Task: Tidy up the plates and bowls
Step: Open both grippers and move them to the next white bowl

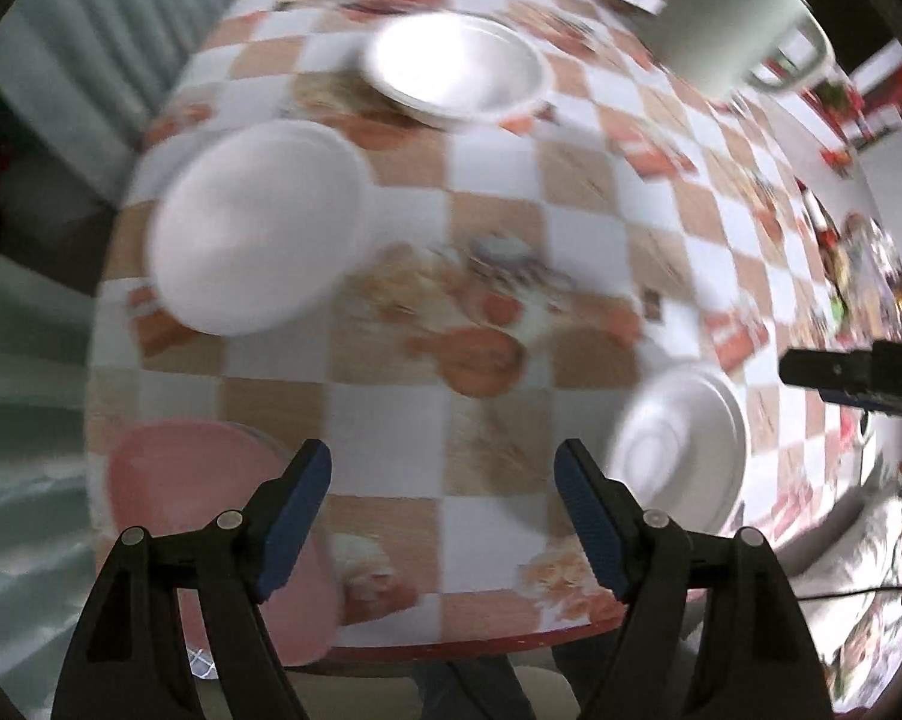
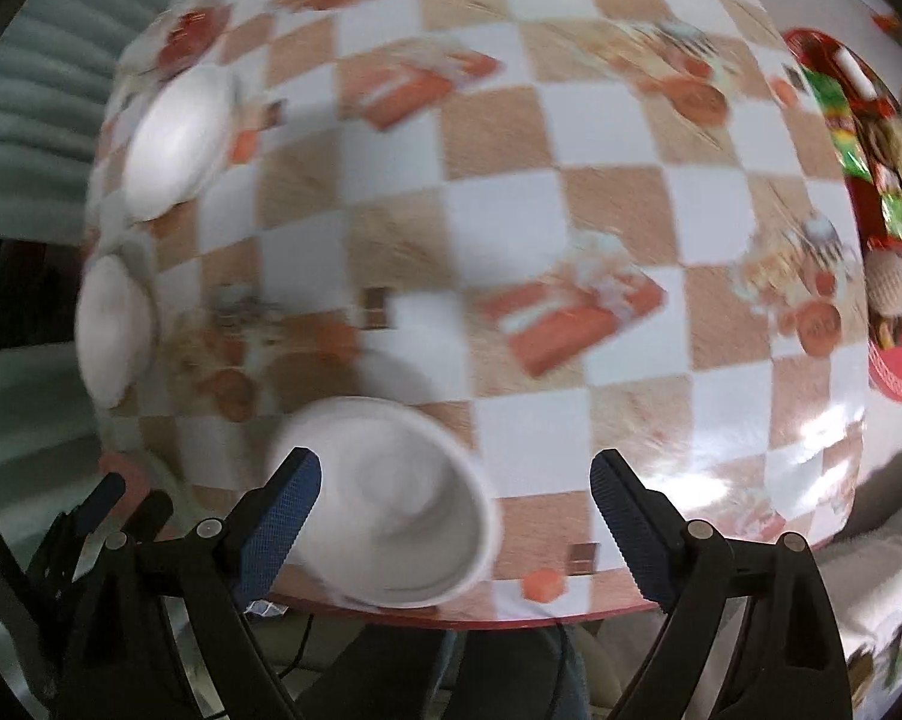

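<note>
No legible writing on any item. Left hand-held gripper (image 1: 443,474) released, nothing between its pads, above the bench (image 1: 493,180) near its front edge. Right hand-held gripper (image 2: 456,483) likewise released above a white bowl (image 2: 391,498), mouth up, at the front edge. Pink plate (image 1: 211,516) overhangs the left corner; checkered centre lies open.

Both wrist views face down, close over checkered table (image 1: 499,228); share bowl (image 2: 403,504).

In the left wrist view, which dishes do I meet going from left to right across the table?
Pink plate → white bowl → shiny white plate → white plate.
</note>
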